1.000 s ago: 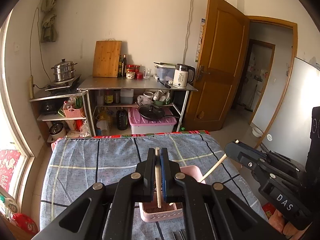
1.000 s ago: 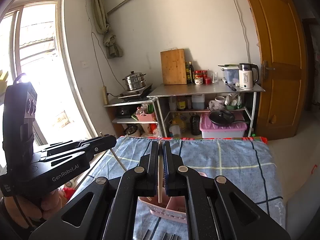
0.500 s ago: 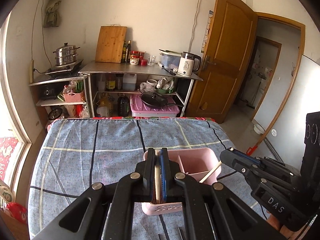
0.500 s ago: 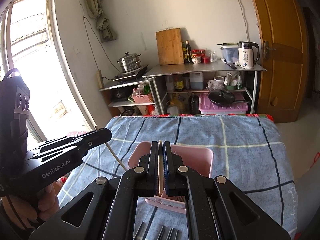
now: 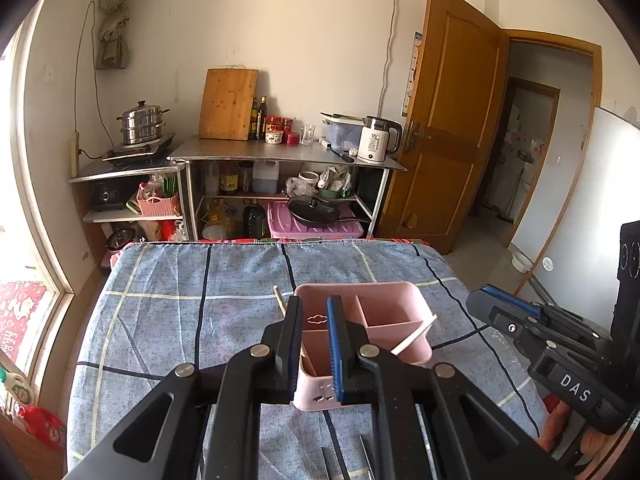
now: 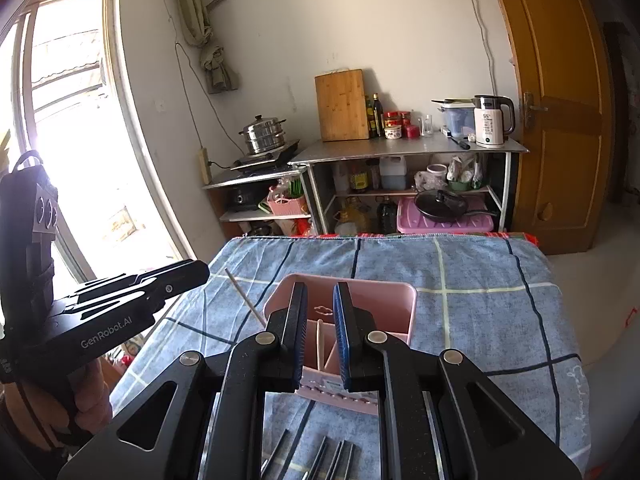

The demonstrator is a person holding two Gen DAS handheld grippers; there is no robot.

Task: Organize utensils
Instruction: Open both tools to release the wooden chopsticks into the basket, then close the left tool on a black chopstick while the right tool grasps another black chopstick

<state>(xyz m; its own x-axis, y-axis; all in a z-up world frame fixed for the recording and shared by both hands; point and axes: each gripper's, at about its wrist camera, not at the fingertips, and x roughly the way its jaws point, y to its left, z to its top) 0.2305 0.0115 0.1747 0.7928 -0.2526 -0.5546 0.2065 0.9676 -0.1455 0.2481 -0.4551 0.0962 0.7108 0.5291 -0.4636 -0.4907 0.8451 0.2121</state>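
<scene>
Left gripper [image 5: 313,312] and right gripper [image 6: 320,300], angled down, jaws opening over pink caddy [image 5: 394,322]

My right claw [image 6: 320,320] hangs over the pink caddy [image 6: 400,304] on the blue checked cloth [image 6: 480,280], its jaws opening — nothing pinched between them. One pale chopstick [image 6: 319,340] stands inside the caddy; another [image 6: 244,298] leans out over its left rim. My left claw [image 6: 160,284] sits off to the left.

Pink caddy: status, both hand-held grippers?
Left hand-held gripper and right hand-held gripper opening, chopsticks released. Both chopsticks in pink caddy. Nothing blocking.
</scene>
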